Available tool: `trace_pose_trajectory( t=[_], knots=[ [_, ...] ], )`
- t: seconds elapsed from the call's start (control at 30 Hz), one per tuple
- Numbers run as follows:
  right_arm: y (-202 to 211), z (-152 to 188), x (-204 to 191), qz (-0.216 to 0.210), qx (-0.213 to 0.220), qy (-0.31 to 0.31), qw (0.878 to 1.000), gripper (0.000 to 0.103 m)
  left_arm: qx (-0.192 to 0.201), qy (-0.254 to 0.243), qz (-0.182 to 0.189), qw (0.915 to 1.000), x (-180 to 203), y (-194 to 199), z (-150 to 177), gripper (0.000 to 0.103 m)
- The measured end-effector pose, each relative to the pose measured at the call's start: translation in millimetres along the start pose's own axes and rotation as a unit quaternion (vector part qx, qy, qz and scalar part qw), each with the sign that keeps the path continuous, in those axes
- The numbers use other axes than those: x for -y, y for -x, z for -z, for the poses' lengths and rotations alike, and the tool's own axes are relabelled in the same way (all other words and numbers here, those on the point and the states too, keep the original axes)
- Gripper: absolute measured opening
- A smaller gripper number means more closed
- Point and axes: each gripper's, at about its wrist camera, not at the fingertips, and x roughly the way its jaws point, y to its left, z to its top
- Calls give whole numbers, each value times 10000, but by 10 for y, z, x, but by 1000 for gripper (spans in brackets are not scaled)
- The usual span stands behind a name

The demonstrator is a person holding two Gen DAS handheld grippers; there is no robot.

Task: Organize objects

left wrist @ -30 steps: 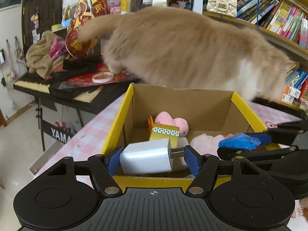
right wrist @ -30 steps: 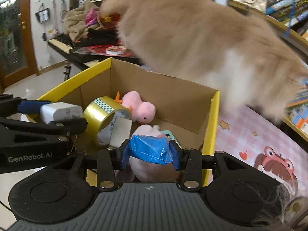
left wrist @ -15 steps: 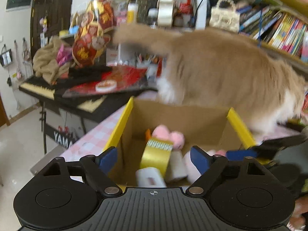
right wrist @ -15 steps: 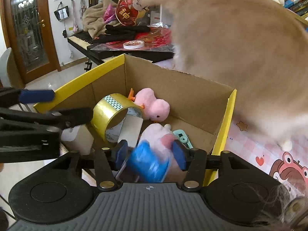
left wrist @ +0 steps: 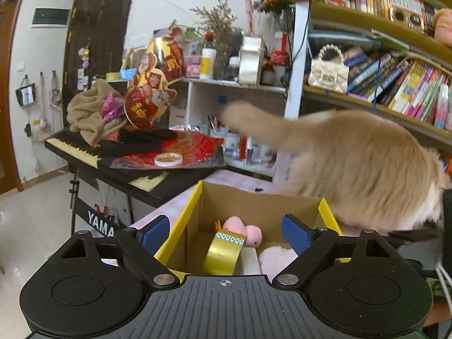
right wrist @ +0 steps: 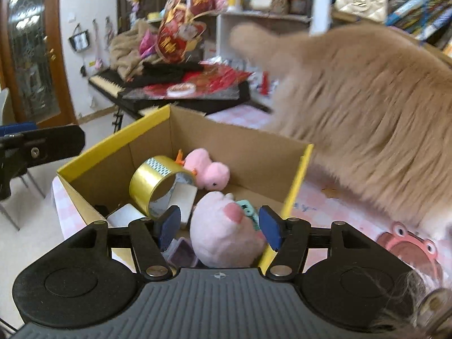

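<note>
Both my left tool and right tool hang wide open and empty above the yellow-rimmed cardboard box, ready for the next item.

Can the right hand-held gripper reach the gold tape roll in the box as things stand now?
Probably yes. The right hand-held gripper is open and empty above the open box. The gold tape roll stands uncovered at its left; the cat is outside the box.
</note>
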Motion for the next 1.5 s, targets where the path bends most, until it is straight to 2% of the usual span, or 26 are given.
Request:
trace_pose_trajectory(
  t=[0.2, 0.37, 0.57, 0.73, 0.83, 0.9, 0.97, 1.1, 1.5],
  knots=[
    [553, 206, 96, 546, 398, -658, 9955, 61, 79, 45, 269, 9996, 54, 227, 67, 92],
    [1012, 613, 159, 1284, 365, -1426, 9807, 61, -144, -233, 711, 9971, 235, 369, 279, 92],
    [1367, 1306, 168, 2151, -25, -2201, 9515, 61, -930, -190, 1149, 9888, 440, 341, 599, 92],
    [1651, 1698, 93, 2787, -149, -2667, 9225, 61, -967, -729, 1340, 9836, 595, 516, 868, 92],
    [1766, 1768, 29, 3159, -55, -2661, 9107, 64, -920, -983, 1349, 9817, 662, 621, 1011, 92],
    [1807, 1820, -27, 3334, -8, -2612, 9059, 65, -1071, -1139, 1392, 9778, 698, 630, 1091, 92],
    [1801, 1862, -66, 3364, -74, -2588, 9054, 65, -1196, -1258, 1437, 9743, 714, 621, 1137, 92],
    [1742, 1863, -161, 3305, -160, -2490, 9103, 66, -1034, -1266, 1358, 9772, 679, 674, 1138, 92],
    [1752, 1799, -345, 3396, -102, -2275, 9126, 81, -718, -1388, 1095, 9816, 633, 799, 1104, 94]
  ],
)
